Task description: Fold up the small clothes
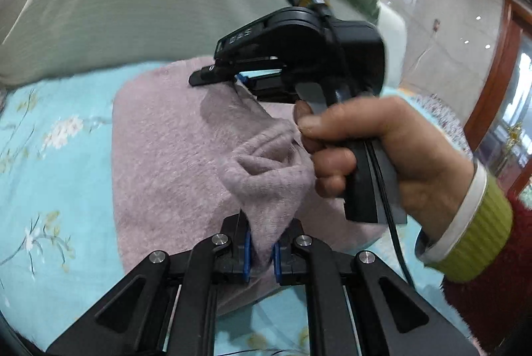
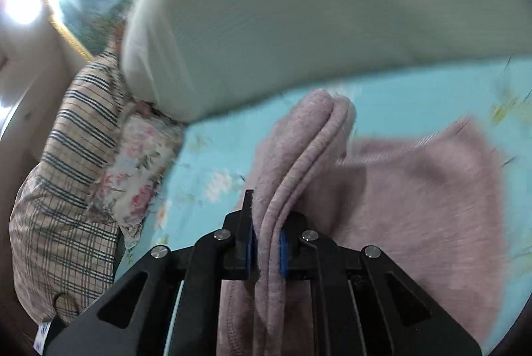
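A fuzzy mauve-pink garment [image 1: 166, 156] lies on a light blue floral bedsheet [image 1: 50, 130]. My left gripper [image 1: 262, 253] is shut on a near corner of the garment and lifts it into a peak. In the left wrist view the right gripper [image 1: 232, 80], held by a hand, pinches the far edge of the same garment. In the right wrist view my right gripper [image 2: 266, 253] is shut on a folded edge of several layers of the garment [image 2: 415, 196], which rises between the blue pads.
A large pale green pillow [image 1: 133, 7] lies along the far side of the bed and shows in the right wrist view [image 2: 316, 7]. A plaid pillow [image 2: 66, 189] and a floral pillow [image 2: 139, 170] lie at the left. A wooden door frame [image 1: 492, 73] stands at the right.
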Demonstrator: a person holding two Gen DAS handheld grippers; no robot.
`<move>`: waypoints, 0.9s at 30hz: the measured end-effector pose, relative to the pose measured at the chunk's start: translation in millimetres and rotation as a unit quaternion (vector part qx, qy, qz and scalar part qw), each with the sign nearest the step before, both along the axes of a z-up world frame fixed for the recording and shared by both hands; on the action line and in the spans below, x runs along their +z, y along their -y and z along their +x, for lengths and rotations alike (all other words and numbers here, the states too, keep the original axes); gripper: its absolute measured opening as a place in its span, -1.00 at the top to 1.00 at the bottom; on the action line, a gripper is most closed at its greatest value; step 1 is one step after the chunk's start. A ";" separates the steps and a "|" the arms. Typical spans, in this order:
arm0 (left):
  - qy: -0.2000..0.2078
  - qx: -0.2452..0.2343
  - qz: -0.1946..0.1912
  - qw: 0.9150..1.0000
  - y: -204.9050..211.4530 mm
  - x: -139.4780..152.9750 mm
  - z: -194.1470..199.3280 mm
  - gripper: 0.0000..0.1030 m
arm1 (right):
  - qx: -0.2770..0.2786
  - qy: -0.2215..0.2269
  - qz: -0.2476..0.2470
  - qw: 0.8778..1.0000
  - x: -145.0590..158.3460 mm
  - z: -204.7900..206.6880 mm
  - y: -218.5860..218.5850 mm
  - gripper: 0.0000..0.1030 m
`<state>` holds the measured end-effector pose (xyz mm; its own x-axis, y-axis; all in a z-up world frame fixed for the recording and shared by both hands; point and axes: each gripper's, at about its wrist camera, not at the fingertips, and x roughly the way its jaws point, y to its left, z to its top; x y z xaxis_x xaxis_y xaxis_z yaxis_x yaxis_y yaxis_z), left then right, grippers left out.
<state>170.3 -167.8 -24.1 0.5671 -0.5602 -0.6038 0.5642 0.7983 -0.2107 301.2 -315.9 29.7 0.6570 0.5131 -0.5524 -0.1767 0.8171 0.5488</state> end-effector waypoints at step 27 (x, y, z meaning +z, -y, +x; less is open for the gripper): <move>-0.092 -0.043 -0.025 0.995 34.8 -26.5 13.3 -0.61 | -0.119 -0.041 -0.045 0.991 -18.0 -77.3 95.4 -0.67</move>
